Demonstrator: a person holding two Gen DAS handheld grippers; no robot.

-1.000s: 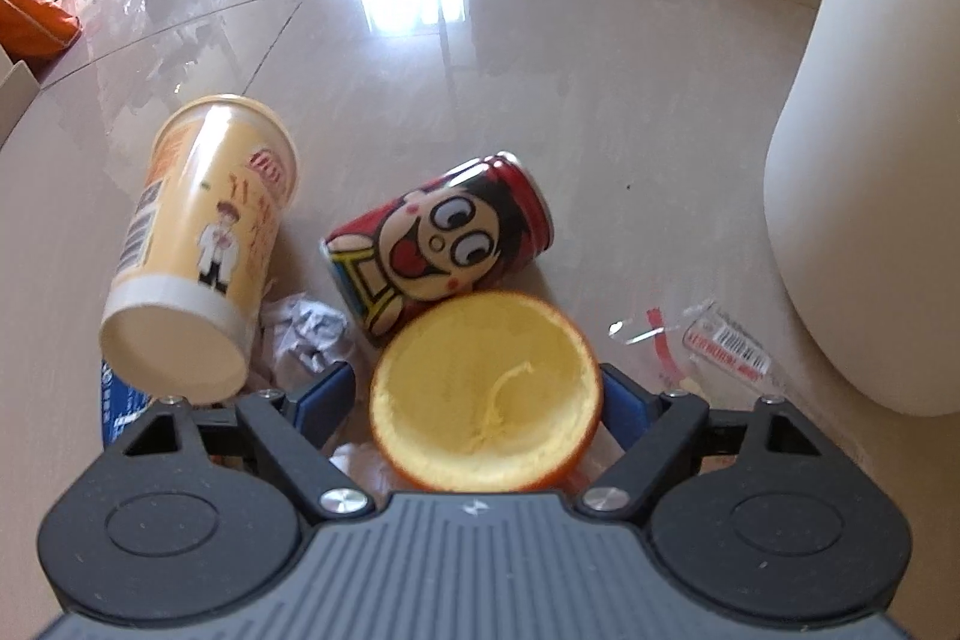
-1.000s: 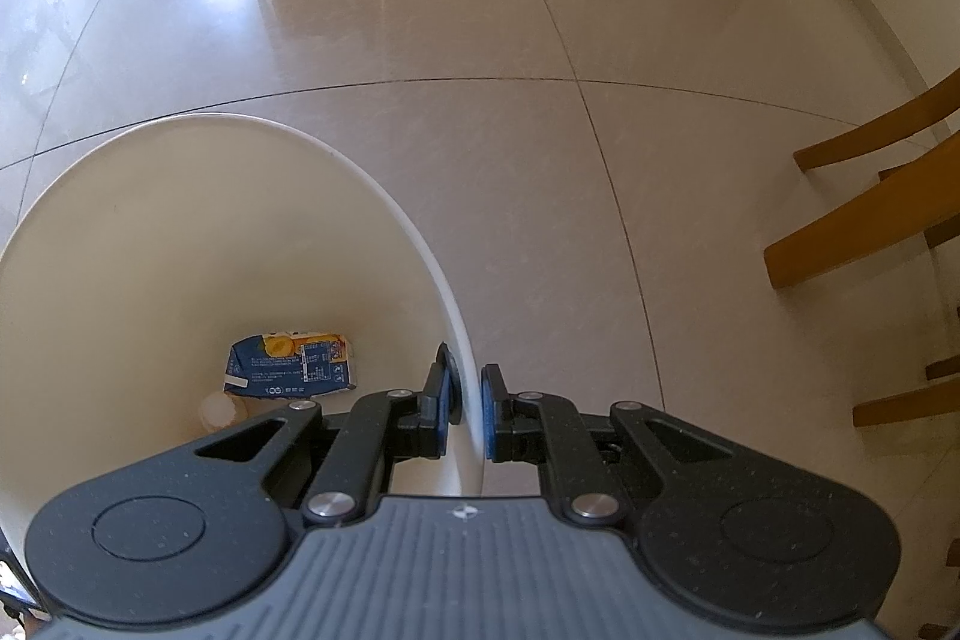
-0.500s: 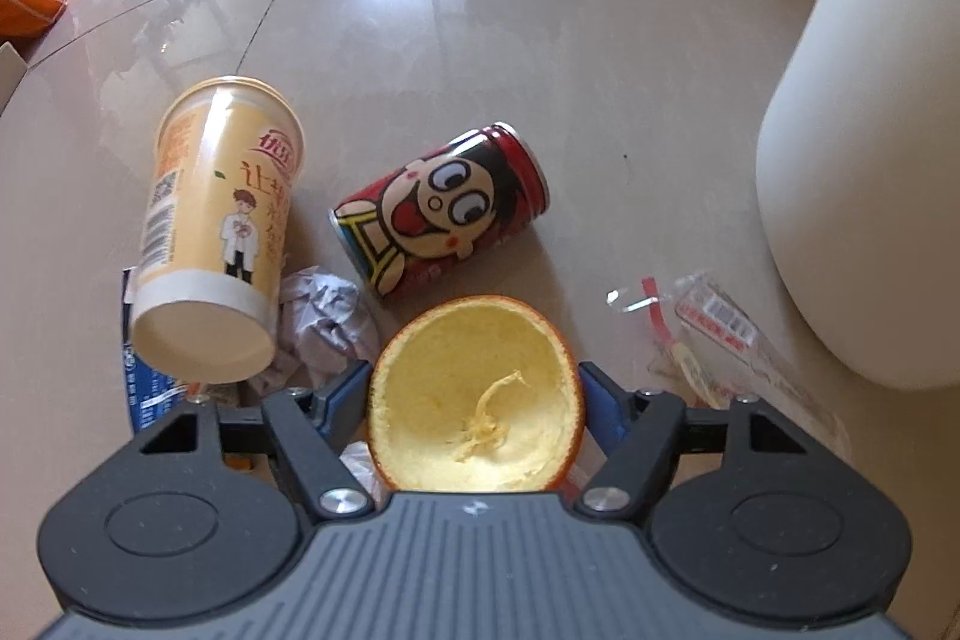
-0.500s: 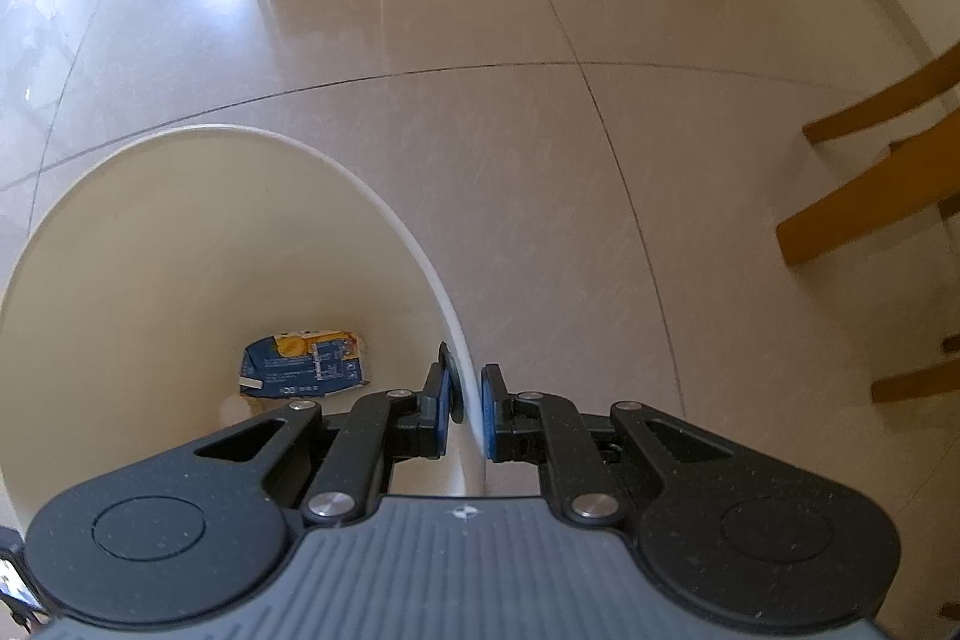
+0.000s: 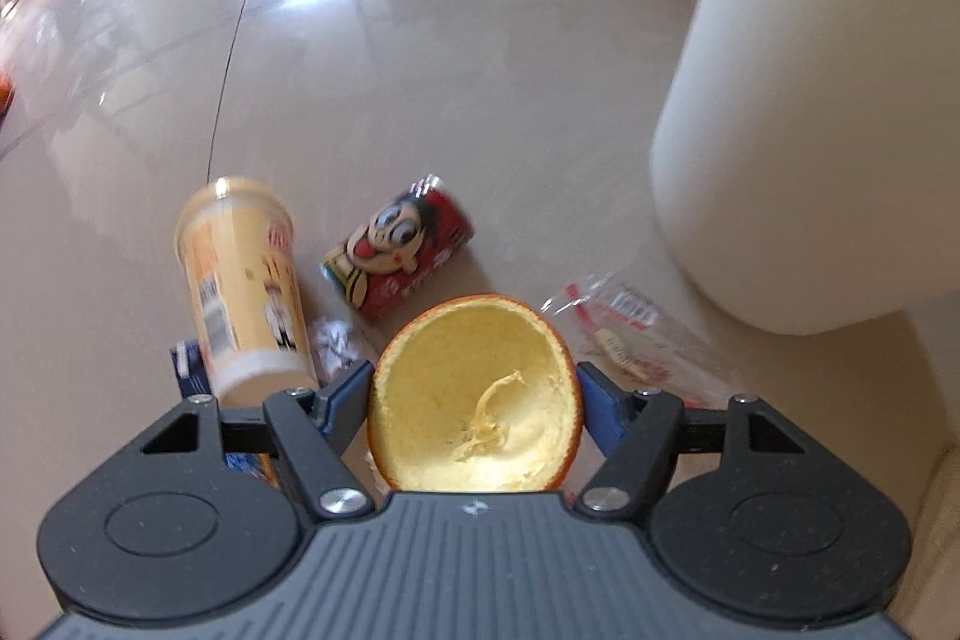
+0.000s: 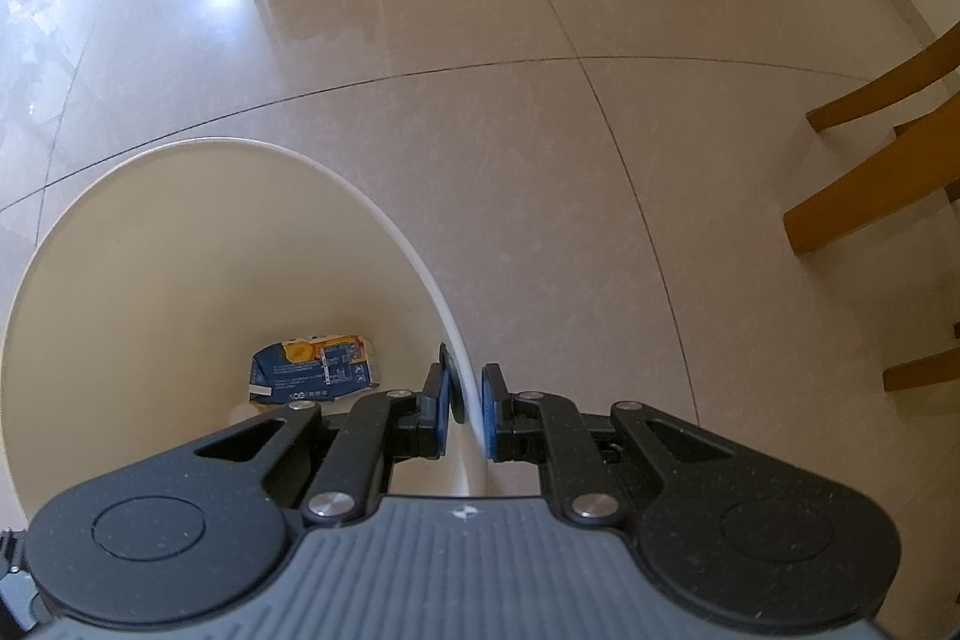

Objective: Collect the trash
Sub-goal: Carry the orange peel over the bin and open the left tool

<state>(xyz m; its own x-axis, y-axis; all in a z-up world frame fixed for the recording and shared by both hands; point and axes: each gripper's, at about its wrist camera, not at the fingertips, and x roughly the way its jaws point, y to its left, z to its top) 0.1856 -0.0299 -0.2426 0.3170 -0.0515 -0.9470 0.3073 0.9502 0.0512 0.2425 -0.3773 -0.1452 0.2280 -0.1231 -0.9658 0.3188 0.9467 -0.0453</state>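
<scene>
Orange peel (image 5: 474, 400), now clamped in our left gripper (image 5: 474, 406), is rising off the floor (image 5: 480, 70) toward the bin (image 5: 810, 100) (our right gripper (image 6: 467, 412) is pinching its rim), leaving cup (image 5: 246, 292) and can (image 5: 399, 253) behind.

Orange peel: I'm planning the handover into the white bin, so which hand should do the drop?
Left. The left gripper already clasps the orange peel between its fingers, above the floor litter, with the white bin close on its right. The right gripper is busy, shut on the bin's rim.
</scene>
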